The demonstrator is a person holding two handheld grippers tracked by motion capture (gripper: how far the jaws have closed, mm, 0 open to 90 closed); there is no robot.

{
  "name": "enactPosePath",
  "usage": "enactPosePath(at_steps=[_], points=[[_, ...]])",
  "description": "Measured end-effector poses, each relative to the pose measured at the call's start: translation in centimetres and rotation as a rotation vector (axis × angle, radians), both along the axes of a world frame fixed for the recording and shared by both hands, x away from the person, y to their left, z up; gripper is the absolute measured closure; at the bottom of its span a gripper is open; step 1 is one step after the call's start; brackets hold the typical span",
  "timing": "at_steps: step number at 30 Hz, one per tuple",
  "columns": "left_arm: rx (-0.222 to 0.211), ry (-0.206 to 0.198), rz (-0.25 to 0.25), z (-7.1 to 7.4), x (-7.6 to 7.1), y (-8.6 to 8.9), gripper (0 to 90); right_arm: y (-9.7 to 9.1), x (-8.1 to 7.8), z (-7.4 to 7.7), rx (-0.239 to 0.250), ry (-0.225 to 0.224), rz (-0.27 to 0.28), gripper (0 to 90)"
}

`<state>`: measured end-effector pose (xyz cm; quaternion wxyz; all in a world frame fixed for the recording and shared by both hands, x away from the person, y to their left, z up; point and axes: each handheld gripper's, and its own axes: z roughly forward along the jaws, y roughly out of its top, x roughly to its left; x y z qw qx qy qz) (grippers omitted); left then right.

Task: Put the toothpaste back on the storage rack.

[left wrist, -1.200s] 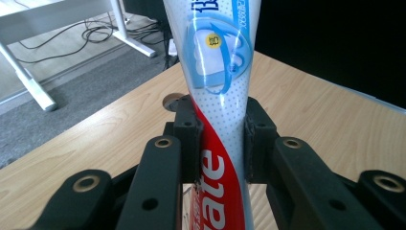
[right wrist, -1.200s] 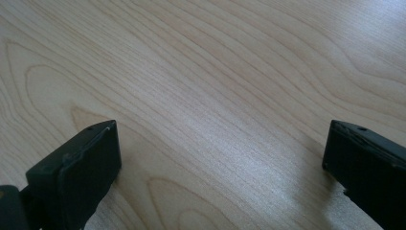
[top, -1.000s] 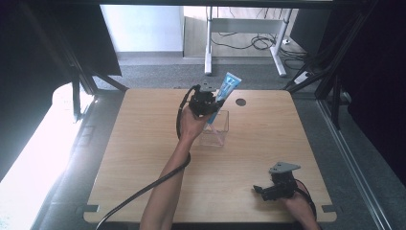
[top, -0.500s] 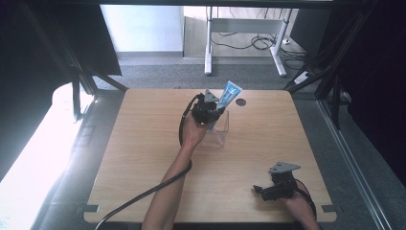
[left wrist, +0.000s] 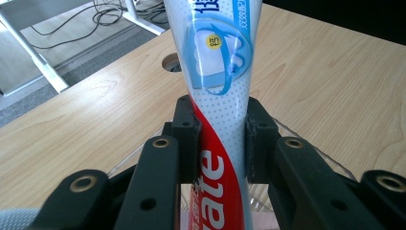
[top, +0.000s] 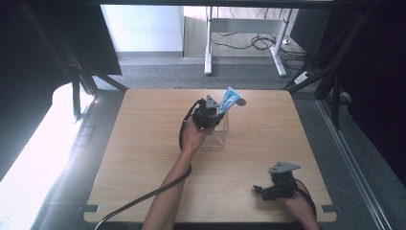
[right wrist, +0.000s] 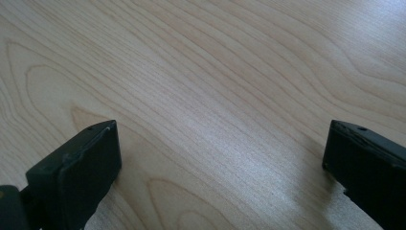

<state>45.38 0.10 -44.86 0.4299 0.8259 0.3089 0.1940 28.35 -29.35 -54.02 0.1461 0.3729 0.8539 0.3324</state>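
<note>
Lowering tube [left wrist: 218, 139] into clear box [top: 219, 134].
L gripper [top: 209, 115] clamped on tube mid-body, cap end down for upright drop; R gripper [top: 274, 188] parked on table [top: 143, 143], jaws apart.

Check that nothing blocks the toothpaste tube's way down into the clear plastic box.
Nothing visible does. The left hand-held gripper clamps the white, blue and red toothpaste tube right over the clear plastic box, whose open top shows no lid or other object.
</note>
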Motion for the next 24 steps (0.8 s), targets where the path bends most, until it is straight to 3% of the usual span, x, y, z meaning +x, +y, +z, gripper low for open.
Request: enactPosePath(at_steps=[5, 11, 16, 19, 20, 24], points=[[-0.001, 0.006, -0.019, -0.21, -0.15, 0.06, 71.0, 0.02, -0.01, 0.0, 0.0, 0.0, -0.001, 0.0], [0.028, 0.0, -0.041, -0.47, -0.42, -0.15, 69.2, 0.03, 0.0, 0.0, 0.0, 0.0, -0.002, 0.0], [0.019, 0.015, -0.042, -0.8, -0.52, 0.2, 66.8, 0.02, 0.01, -0.01, -0.001, -0.001, 0.0, 0.0], [0.041, 0.029, -0.038, -0.98, -0.53, 0.52, 63.4, 0.02, 0.01, -0.01, -0.001, -0.001, -0.001, 0.0], [0.066, 0.011, -0.04, -1.03, -0.68, 0.48, 63.4, 0.03, 0.01, 0.0, -0.001, -0.001, -0.001, 0.0], [0.062, 0.02, -0.041, -0.97, -0.73, 0.53, 63.7, 0.04, 0.01, 0.0, -0.001, 0.0, -0.001, 0.0]])
